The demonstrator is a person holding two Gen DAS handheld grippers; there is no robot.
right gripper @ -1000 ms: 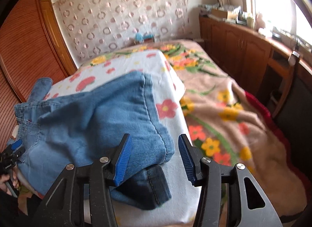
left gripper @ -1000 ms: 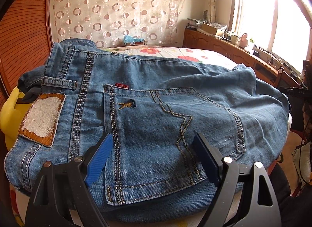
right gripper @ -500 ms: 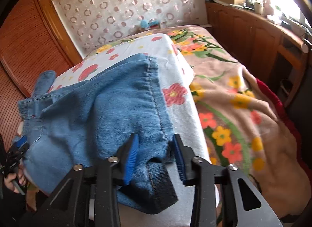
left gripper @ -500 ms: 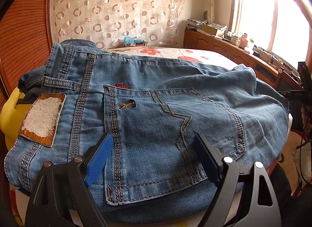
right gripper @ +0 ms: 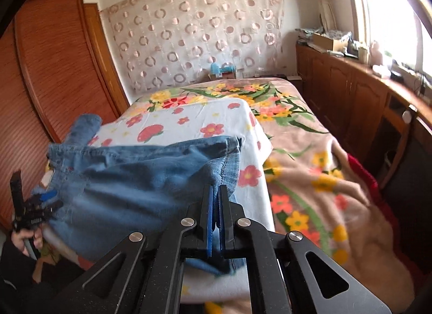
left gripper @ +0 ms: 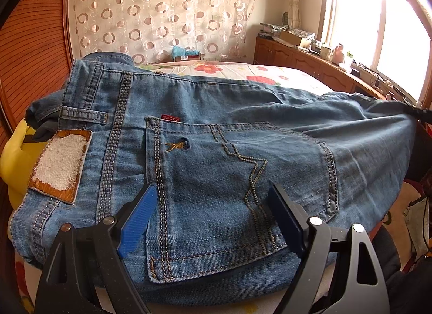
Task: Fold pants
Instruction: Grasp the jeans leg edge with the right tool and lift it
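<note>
At my far left a yellow cushion (left gripper: 14, 157) pokes out beside the jeans (left gripper: 229, 157), which lie across the white flowered sheet (right gripper: 189, 122) on the bed, waistband to the left; a white-and-brown patch (left gripper: 59, 162) sits on the waistband, then the back pocket (left gripper: 237, 192); my left gripper (left gripper: 213, 216) hangs over that pocket with its jaws spread wide, and whether the pads touch the denim I cannot tell; my right gripper (right gripper: 215, 200) has just been closing and now pinches the leg hem (right gripper: 226, 168), the cloth lifted and pulled taut; right of the sheet lies a floral blanket (right gripper: 310, 157), then a wooden cabinet (right gripper: 351, 92).
</note>
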